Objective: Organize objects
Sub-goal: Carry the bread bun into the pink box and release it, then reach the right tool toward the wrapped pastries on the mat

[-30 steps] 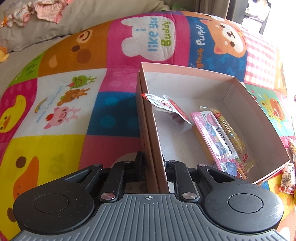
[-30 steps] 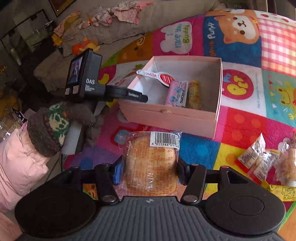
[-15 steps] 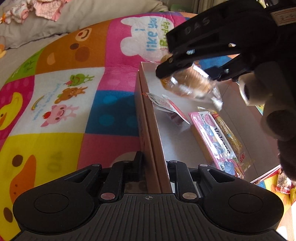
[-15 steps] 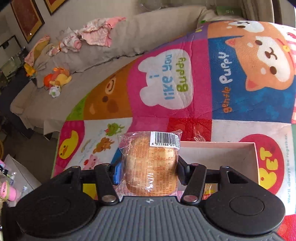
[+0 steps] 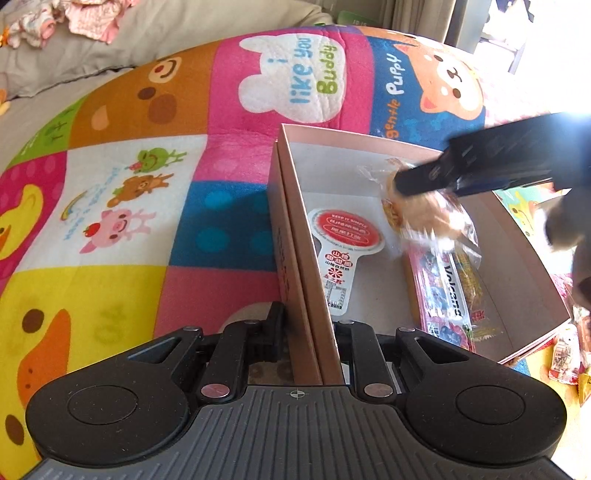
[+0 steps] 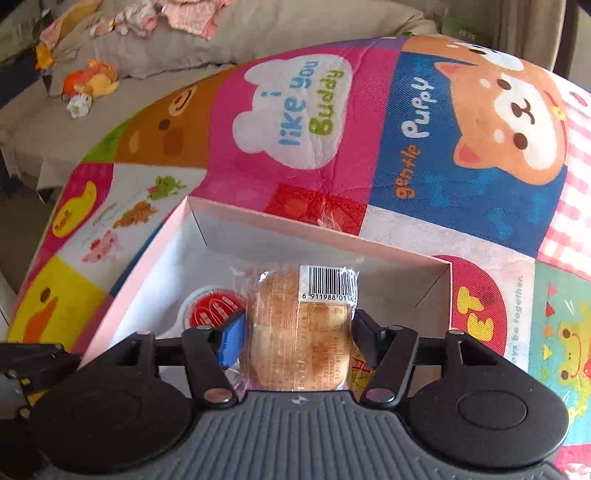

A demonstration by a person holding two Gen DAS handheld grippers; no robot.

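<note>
A: Left gripper clamped on the near wall of the box, one finger inside, one outside. Right gripper over the box's inside, jaws just been opening, now spread a little off the bun, which sits between them with a thin gap at each pad.

B: Room around it?

A: Bare floor behind the bun, up to the far wall. To its left, a red round-topped packet, flat beside the near wall. Under and right of it, a pink pack and a yellow pack, lying lengthwise side by side. Outside the far corner, loose snacks on the mat.

B: Look of the bun?

A: Round, golden-brown, sealed in clear wrap, barcode label at the top edge. Blurred in the left view, low above the pink pack; whether touching, cannot tell.

B: Surface and room?

A: Patchwork mat with cartoon animals and lettering. Beyond it, a beige sofa with scattered clothes and a plush toy.
</note>
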